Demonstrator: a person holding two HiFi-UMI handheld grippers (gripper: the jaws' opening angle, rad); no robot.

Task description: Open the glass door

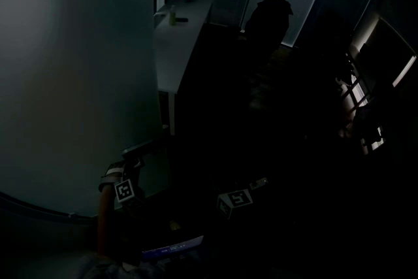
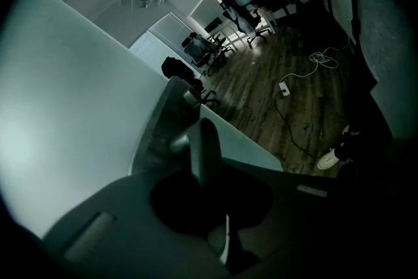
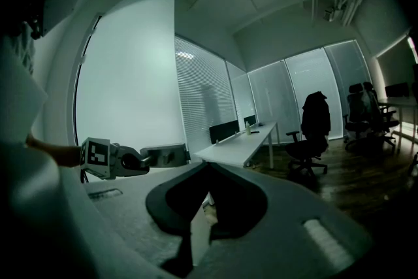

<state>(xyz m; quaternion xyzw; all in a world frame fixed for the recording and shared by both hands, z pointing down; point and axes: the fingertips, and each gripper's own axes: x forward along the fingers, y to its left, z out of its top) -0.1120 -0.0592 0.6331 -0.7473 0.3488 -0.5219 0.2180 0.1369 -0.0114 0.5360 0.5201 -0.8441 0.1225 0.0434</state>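
Jaws of the left gripper (image 2: 204, 170) are pinched almost fully shut on the slim pull handle (image 2: 200, 140) of the frosted glass door (image 2: 72, 121).
Off to the side, the right gripper (image 3: 208, 170) holds nothing, its jaws closed together, and it faces the same pale pane, which fills the left of the head view. I judge the door heavy and rigid, a tall slab that swings on hinges and resists any jerk. The glass looks slick and brittle at its edge, so it offers nothing to pinch. The handle, standing off the pane on a short round post (image 2: 179, 140), is the place to hold: square across the bar, with a steady pull so the smooth metal does not slip through.
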